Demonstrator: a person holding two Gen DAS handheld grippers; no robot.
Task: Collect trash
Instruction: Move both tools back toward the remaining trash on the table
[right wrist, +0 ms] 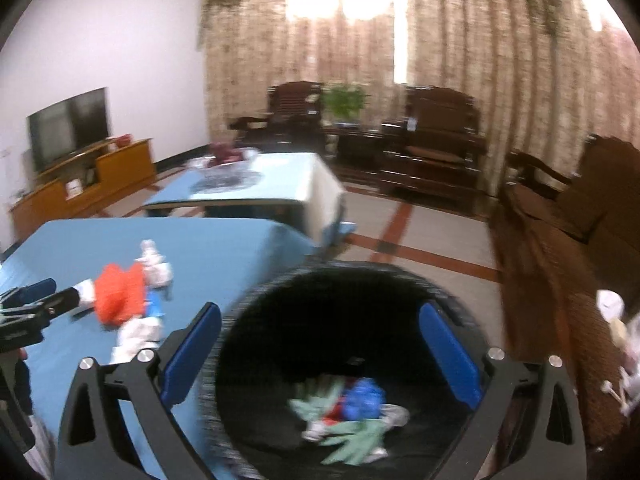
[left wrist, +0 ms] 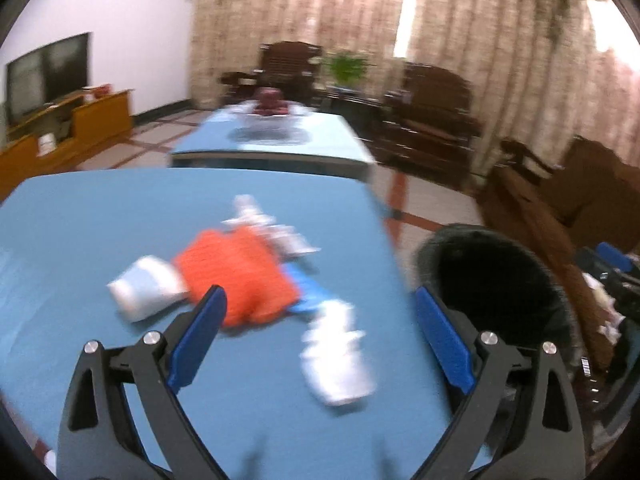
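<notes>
Both claws gape empty: left gripper (left wrist: 318, 314) over table (left wrist: 80, 216) litter, right gripper (right wrist: 320, 344) above bin (right wrist: 256, 300). Orange wrapper (left wrist: 240, 272) mid-table prob. light, crinkly, slippery; pinch w/ a bunched edge.

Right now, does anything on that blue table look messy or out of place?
Yes. A loose heap of litter lies on the blue table: an orange bag, crumpled white paper, a white cup tipped on its side. It belongs in the black bin beside the table, which already holds scraps.
</notes>
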